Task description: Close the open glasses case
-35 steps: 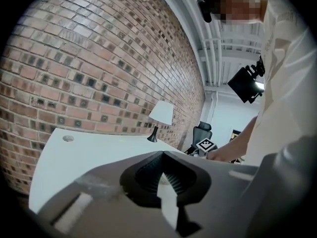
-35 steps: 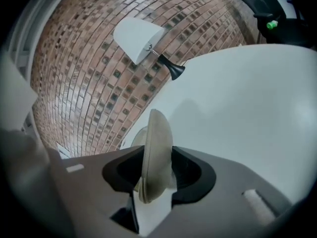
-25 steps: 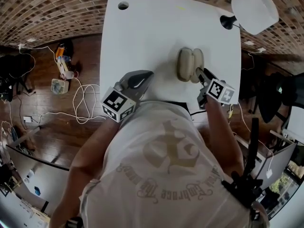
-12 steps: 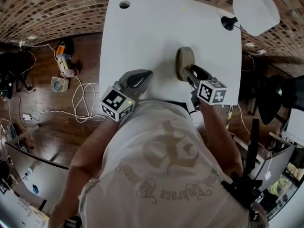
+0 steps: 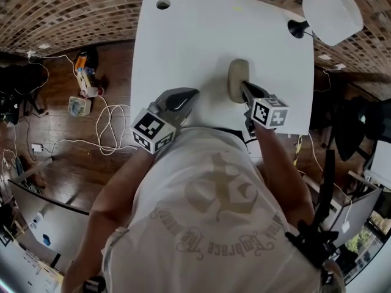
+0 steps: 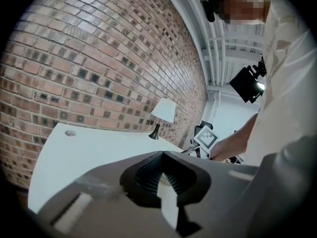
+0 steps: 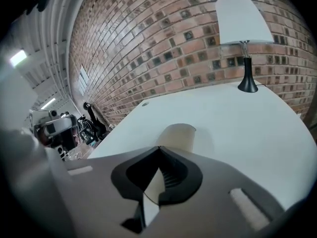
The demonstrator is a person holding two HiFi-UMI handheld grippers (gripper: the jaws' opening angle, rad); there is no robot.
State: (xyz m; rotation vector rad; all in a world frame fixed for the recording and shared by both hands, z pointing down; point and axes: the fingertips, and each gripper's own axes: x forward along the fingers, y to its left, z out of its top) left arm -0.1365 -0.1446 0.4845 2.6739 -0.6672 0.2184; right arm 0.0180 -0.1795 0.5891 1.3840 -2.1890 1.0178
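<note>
The beige glasses case (image 5: 237, 78) lies on the white table (image 5: 195, 35), with its lid down so that it shows as one oval shell. My right gripper (image 5: 244, 87) points at the case's near right side. Its jaws have just been closing and now meet with nothing between them. In the right gripper view the case (image 7: 178, 137) sits right behind the joined tips of that gripper (image 7: 159, 148); whether they touch it I cannot tell. My left gripper (image 5: 192, 93) hovers shut over the table's near edge, left of the case, holding nothing (image 6: 162, 153).
A white-shaded lamp (image 5: 333, 16) on a black stem stands at the table's far right corner. A cable hole (image 5: 163, 4) sits at the far left corner. Cables (image 5: 110, 127) and small items lie on the wooden floor to the left. A brick wall runs behind the table.
The case showed two open halves a second ago and is now one shut shell. My right gripper moved left against it and its jaws closed. The left gripper stayed put.
</note>
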